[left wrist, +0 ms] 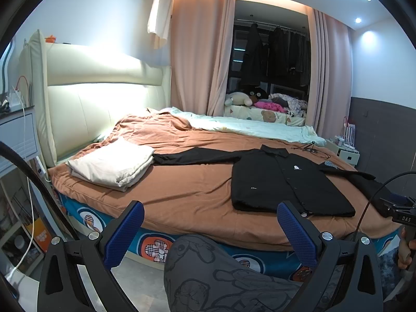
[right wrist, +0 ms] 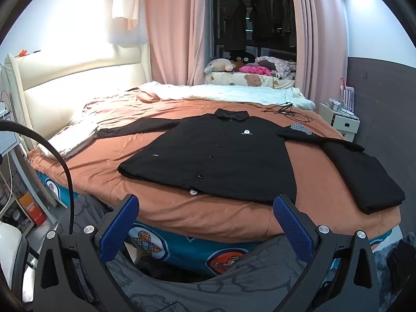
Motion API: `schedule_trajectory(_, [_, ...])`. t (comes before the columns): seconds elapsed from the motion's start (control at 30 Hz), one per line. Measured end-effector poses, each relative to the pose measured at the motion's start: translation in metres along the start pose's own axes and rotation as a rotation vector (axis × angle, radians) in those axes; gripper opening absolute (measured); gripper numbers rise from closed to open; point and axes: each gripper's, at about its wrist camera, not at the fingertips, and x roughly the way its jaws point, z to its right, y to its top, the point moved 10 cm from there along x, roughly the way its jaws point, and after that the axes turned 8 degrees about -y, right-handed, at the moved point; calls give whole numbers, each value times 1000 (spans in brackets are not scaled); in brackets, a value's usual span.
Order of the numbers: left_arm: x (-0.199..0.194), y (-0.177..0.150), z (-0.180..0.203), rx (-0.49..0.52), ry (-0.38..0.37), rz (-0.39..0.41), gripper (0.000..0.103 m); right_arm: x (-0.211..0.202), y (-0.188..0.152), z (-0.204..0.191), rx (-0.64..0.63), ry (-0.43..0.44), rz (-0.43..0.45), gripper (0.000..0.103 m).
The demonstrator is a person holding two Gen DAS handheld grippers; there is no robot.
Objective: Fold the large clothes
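A black button-up shirt [left wrist: 283, 182] lies flat, front up, on the orange bedspread [left wrist: 182, 189], its sleeves spread to either side. It also shows in the right wrist view [right wrist: 215, 156]. My left gripper [left wrist: 209, 215] is open and empty, held off the bed's near edge, left of the shirt hem. My right gripper [right wrist: 205, 210] is open and empty, just short of the shirt's hem at the near edge. A folded black garment [right wrist: 364, 176] lies to the right of the shirt.
A folded cream cloth [left wrist: 114, 163] lies at the bed's left, by the padded headboard [left wrist: 98, 98]. A pale quilt [left wrist: 247, 127] is bunched along the far side. A cable [right wrist: 286, 111] lies beyond the collar. My knee in grey patterned trousers [left wrist: 215, 273] is below the bed edge.
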Motion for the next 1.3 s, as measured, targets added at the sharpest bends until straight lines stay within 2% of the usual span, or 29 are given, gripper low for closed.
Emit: schedule_trajectory(1.3, [1,-2,0,-4,-4,-2,103,-1,-2,4,6,-5,8,103])
